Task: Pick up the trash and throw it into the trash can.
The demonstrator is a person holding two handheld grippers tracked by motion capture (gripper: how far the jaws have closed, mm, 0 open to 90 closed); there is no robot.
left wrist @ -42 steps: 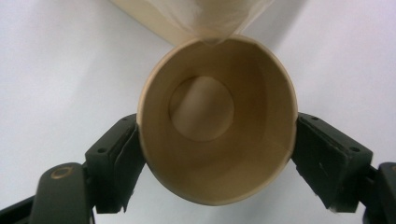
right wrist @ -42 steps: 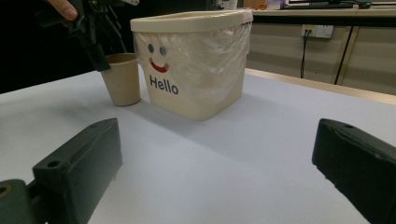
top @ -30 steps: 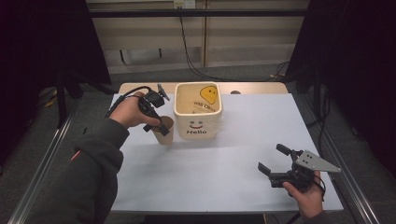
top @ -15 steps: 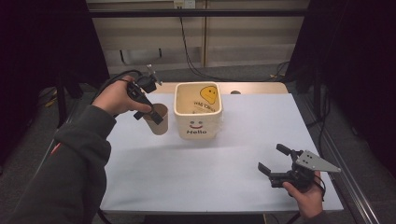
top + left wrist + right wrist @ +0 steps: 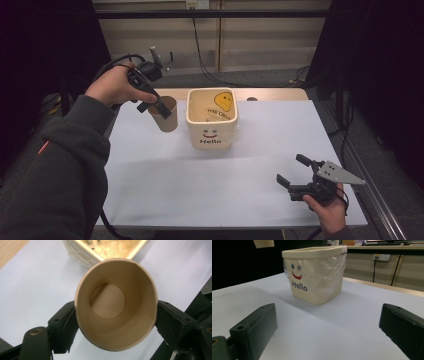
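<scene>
While clamped in the left gripper point(image 5: 115, 315), the empty paper cup point(image 5: 164, 113) is held just left of the lined bin point(image 5: 212, 120), mouth tilted toward the hand. Right gripper point(image 5: 296, 171) is held open.

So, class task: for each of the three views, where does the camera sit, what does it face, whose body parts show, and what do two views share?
High view: above the person's side, looking forward and down on the table; both forearms, left gripper and right gripper show.
Left gripper view: rides the left gripper, looking into the paper cup clamped between its jaws.
Right gripper view: rides the right gripper low over the table, facing the Hello bin between open jaws.
Shared: all three views show the bin.
</scene>
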